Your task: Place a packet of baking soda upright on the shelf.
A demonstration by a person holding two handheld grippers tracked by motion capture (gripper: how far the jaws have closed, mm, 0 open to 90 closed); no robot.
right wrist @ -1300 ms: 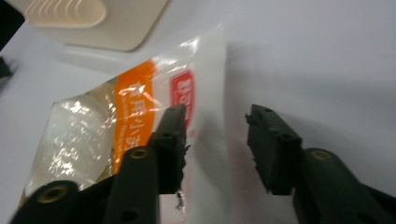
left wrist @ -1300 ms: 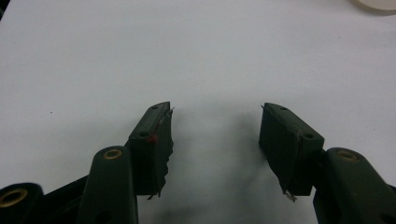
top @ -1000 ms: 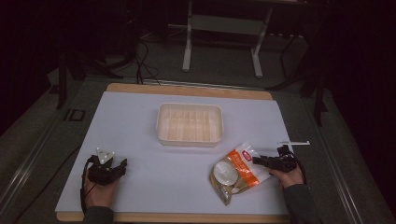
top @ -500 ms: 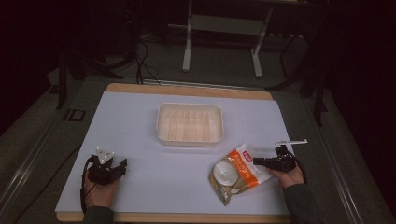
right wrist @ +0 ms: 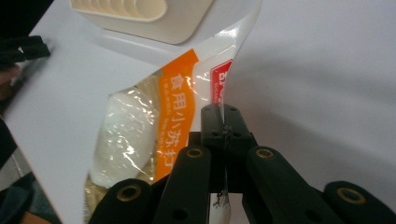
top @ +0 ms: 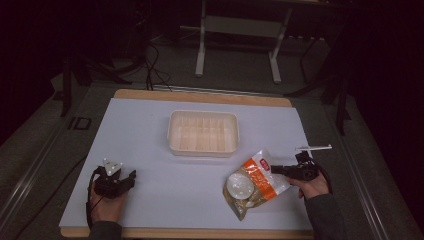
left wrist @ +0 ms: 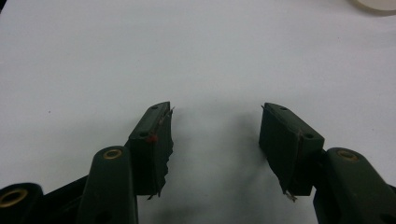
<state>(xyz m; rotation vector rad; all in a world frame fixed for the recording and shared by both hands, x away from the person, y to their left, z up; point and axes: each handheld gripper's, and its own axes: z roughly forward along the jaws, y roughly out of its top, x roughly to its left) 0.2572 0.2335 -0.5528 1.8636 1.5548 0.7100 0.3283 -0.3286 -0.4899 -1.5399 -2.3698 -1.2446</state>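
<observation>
White table (top: 150, 145) first, cream tray (top: 202, 132) mid-table. The bag (top: 252, 182) sits near the front right: soft, crinkly plastic, looks floppy and slippery, so the flat edge seam is the spot. Right gripper (right wrist: 223, 122) has just clamped that edge; left gripper (left wrist: 215, 135) gapes wide, empty.

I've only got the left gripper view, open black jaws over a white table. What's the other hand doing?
Observer: The right gripper is shut on the edge of a clear plastic food bag with an orange stripe.
Operator: What's inside it?
Observer: A round white lump shows through the film.
Operator: Anything else on the table?
Observer: A cream rectangular plastic tub sits beyond the bag, toward the middle of the table.
</observation>
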